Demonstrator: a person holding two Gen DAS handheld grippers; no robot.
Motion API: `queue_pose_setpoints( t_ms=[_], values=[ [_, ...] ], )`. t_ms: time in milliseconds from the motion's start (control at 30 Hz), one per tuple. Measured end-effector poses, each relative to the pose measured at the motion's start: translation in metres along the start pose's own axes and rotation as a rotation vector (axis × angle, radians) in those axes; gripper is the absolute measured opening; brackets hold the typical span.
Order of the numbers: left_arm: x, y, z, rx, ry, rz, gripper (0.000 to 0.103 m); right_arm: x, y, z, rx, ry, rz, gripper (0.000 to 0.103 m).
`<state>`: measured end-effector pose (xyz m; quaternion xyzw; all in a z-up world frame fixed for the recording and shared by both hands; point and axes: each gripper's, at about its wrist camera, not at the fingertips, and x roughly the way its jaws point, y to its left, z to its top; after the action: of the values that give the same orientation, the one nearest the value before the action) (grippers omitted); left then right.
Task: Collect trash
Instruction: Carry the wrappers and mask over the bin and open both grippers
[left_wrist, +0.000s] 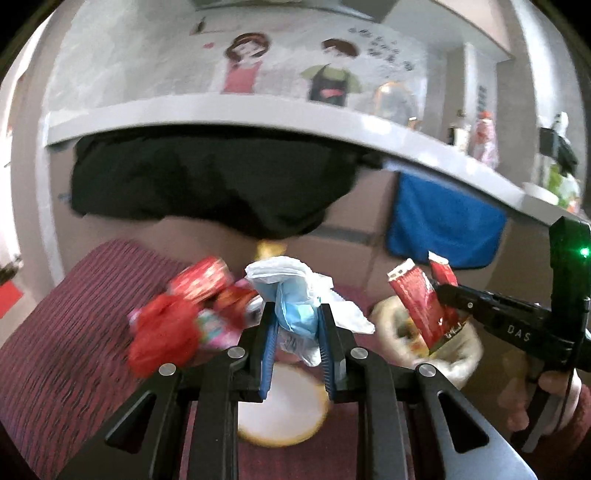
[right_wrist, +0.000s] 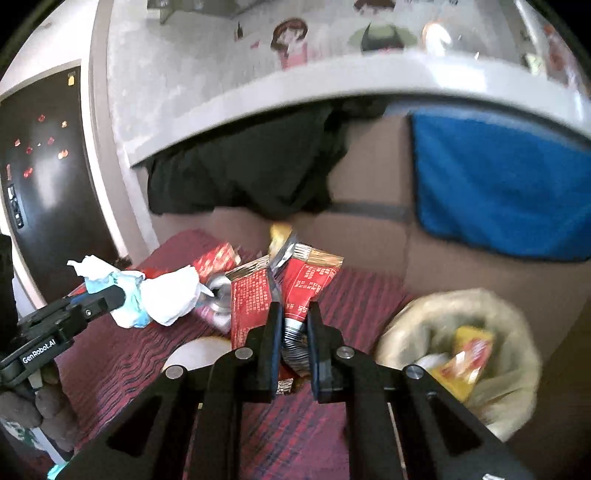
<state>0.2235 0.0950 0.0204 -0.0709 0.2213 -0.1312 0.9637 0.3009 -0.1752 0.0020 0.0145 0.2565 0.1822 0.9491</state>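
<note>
Trash was in both grippers, lifted clear of the red cloth (left_wrist: 62, 332). The left gripper (left_wrist: 297, 328) was clamped, jaws narrowly apart, on a wad of white tissue and a blue mask (left_wrist: 295, 295), which stuck up from between its blue pads. The right gripper (right_wrist: 293, 332) was squeezed nearly closed on the lower end of a red wrapper (right_wrist: 306, 284), whose torn flaps fanned out above the fingers. In the left view that wrapper hung above a beige bag (left_wrist: 461, 354) at the cloth's right edge; yellow and red packets lay inside the bag (right_wrist: 517, 332). More red packets (left_wrist: 177, 314) sat blurred on the cloth toward its far left, beside a can (right_wrist: 218, 291). A white round lid (left_wrist: 284, 406) lay on the cloth under the left gripper. Behind, a black cloth (left_wrist: 207, 184) and a blue towel (left_wrist: 443, 225) hung from a grey ledge.
</note>
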Motion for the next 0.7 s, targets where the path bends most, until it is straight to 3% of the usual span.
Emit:
queue_pose_setpoints(
  t_ms=[267, 500, 700],
  values=[
    [0.019, -0.082, 0.027, 0.097, -0.055, -0.124, 0.022, -0.066, -0.044, 0.019, -0.037, -0.13, -0.163, 0.011],
    [0.059, -0.133, 0.028, 0.128, -0.014, -0.183, 0.022, -0.086, -0.086, 0.008, -0.022, -0.136, -0.275, 0.012],
    [0.085, -0.151, 0.013, 0.151, 0.018, -0.215, 0.022, -0.086, -0.114, -0.009, 0.031, -0.127, -0.311, 0.012]
  ],
)
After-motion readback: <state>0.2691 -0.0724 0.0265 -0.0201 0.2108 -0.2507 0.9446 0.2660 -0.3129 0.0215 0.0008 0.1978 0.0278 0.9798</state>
